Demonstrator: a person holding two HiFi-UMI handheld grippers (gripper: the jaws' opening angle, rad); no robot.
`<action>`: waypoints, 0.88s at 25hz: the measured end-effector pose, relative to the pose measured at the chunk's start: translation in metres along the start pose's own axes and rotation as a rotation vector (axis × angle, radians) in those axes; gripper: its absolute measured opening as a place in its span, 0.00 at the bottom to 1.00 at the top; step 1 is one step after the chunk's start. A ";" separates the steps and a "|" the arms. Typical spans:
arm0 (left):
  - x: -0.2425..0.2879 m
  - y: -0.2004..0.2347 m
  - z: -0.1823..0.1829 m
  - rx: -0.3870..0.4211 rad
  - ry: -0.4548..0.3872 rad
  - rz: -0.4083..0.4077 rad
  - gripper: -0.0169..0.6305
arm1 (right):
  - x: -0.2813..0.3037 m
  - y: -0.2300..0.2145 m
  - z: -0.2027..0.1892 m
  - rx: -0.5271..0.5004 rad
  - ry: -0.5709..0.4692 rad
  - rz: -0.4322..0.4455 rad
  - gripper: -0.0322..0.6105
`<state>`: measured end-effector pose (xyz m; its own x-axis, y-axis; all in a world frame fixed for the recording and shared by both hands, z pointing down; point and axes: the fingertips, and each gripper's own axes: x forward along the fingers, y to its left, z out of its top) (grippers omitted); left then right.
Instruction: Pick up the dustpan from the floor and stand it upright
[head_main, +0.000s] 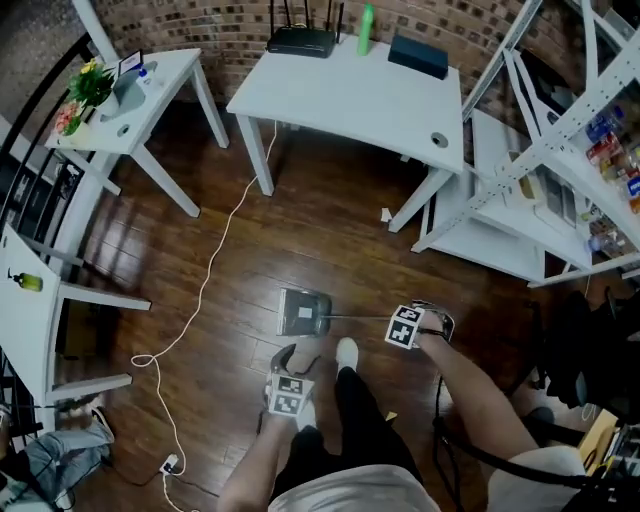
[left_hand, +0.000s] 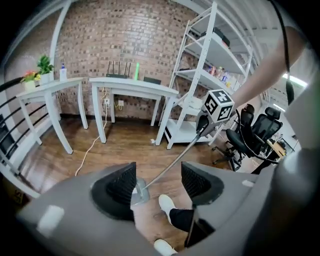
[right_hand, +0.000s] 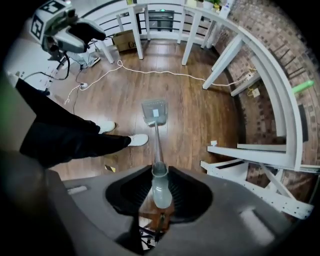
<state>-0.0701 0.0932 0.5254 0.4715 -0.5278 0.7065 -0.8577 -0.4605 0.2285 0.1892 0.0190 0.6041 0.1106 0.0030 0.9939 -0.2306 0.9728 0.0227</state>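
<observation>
The grey dustpan (head_main: 303, 311) hangs low over the wooden floor, pan down, and its thin long handle (head_main: 360, 317) runs up to my right gripper (head_main: 437, 320). In the right gripper view that gripper (right_hand: 160, 194) points straight down and is shut on the handle's pale grip (right_hand: 159, 186), with the pan (right_hand: 154, 111) far below. My left gripper (head_main: 284, 360) is beside the pan and open. In its own view the left gripper (left_hand: 157, 182) holds nothing; the handle (left_hand: 175, 160) passes beyond its jaws, apart from them, toward the right gripper (left_hand: 215, 111).
A white table (head_main: 350, 95) and a smaller one (head_main: 130, 110) stand at the back, a white shelf rack (head_main: 520, 200) at the right. A white cable (head_main: 205, 290) snakes over the floor. The person's white shoes (head_main: 346, 352) are by the pan. Black office chairs (left_hand: 250, 140) stand further off.
</observation>
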 end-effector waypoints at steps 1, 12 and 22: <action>-0.015 0.001 0.005 -0.005 -0.036 0.018 0.50 | -0.009 0.005 0.017 -0.010 -0.007 0.007 0.19; -0.198 0.008 0.066 -0.101 -0.487 0.274 0.51 | -0.073 0.026 0.175 -0.012 -0.163 0.004 0.19; -0.278 0.042 0.063 -0.137 -0.613 0.313 0.50 | -0.179 0.075 0.225 -0.025 -0.493 -0.208 0.24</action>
<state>-0.2245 0.1754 0.2967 0.1938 -0.9468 0.2568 -0.9711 -0.1480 0.1871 -0.0654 0.0395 0.4518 -0.3167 -0.2939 0.9019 -0.2283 0.9465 0.2282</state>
